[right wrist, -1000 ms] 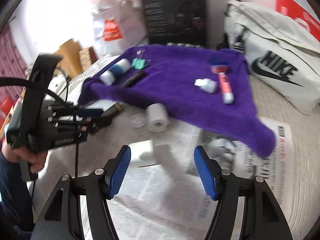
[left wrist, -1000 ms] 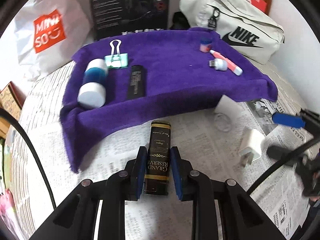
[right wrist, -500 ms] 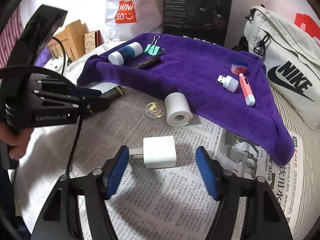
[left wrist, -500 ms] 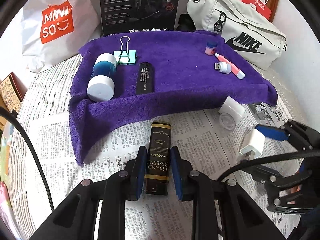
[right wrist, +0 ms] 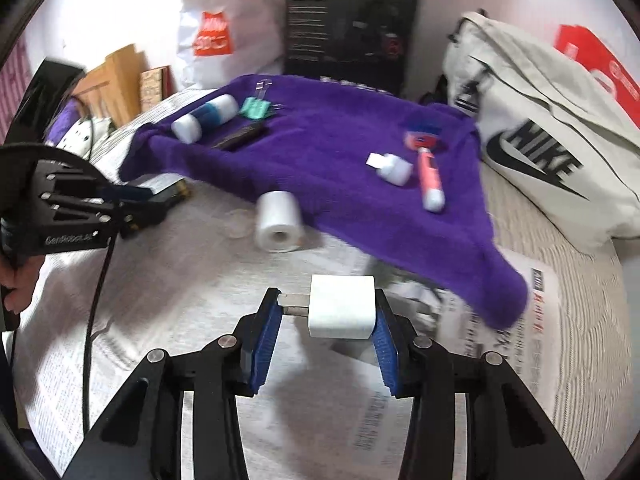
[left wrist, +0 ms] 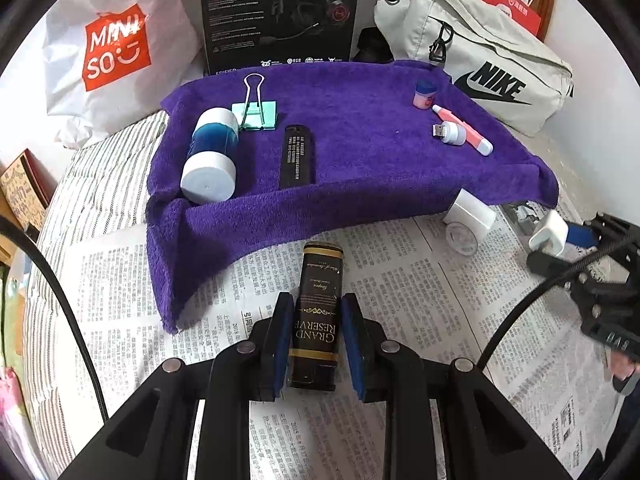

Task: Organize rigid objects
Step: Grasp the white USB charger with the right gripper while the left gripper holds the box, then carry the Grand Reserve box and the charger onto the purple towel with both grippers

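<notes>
My left gripper (left wrist: 317, 300) is shut on a black "Grand Reserve" tube (left wrist: 318, 320) lying on the newspaper just in front of the purple towel (left wrist: 360, 152). My right gripper (right wrist: 326, 294) has a white plug charger (right wrist: 342, 306) between its blue pads. Its jaws are closing: the right pad touches the charger's body and the prongs meet the left pad. In the left wrist view the charger (left wrist: 550, 236) shows at the far right. On the towel lie a blue-and-white bottle (left wrist: 212, 156), a green binder clip (left wrist: 256, 114), a black bar (left wrist: 298, 158), a pink pen (left wrist: 464, 130), a USB stick (left wrist: 452, 132) and a small jar (left wrist: 425, 96).
A white roll (right wrist: 278, 220) and a clear lid (left wrist: 462, 238) lie at the towel's front edge. Behind the towel stand a grey Nike bag (left wrist: 480, 60), a black box (left wrist: 280, 12) and a white Miniso bag (left wrist: 112, 52). Newspaper (left wrist: 400, 280) covers the striped bed.
My right gripper has come down over the white charger and its jaws have narrowed onto it. The left gripper and its tube have stayed put.
</notes>
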Tool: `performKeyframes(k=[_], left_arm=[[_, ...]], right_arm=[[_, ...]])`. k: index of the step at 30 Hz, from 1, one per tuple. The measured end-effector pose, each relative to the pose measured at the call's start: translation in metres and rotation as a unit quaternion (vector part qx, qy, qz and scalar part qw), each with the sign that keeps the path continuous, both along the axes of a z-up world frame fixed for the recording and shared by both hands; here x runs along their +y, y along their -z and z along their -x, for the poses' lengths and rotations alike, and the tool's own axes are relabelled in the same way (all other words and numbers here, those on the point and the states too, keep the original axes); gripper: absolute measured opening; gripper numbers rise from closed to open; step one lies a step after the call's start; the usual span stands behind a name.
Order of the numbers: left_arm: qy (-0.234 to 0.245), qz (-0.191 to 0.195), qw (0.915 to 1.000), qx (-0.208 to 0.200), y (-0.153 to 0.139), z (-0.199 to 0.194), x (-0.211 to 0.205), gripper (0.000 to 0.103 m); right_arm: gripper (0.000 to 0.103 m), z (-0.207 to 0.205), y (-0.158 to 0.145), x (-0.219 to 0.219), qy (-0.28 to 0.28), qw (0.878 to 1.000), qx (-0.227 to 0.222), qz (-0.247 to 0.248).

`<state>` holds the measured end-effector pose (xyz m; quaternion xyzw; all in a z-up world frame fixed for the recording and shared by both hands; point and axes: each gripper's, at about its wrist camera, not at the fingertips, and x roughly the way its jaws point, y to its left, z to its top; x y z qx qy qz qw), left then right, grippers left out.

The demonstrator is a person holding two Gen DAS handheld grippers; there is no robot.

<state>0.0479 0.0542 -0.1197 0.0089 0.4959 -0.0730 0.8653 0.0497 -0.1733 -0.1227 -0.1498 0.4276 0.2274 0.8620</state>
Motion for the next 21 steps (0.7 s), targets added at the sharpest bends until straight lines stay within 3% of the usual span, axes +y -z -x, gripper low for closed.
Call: performKeyframes(k=[5, 12, 21], left_arm=[[0.004, 0.0, 1.0, -0.002, 0.001, -0.001, 0.0, 0.023], [-0.001, 0.043, 0.999, -0.009, -0.013, 0.003, 0.011, 0.023], [0.003, 0.048, 0.9986, -0.021, -0.028, 0.004, 0.012, 0.023]], right_arm=[[0.044, -0.009, 0.006, -0.006, 0.016, 1.0, 0.013, -0.007], [0.044, -0.007, -0.003, -0.007, 0.015, 1.0, 0.008, -0.016], [0.044, -0.011, -0.013, -0.008, 0.015, 1.0, 0.007, -0.023]])
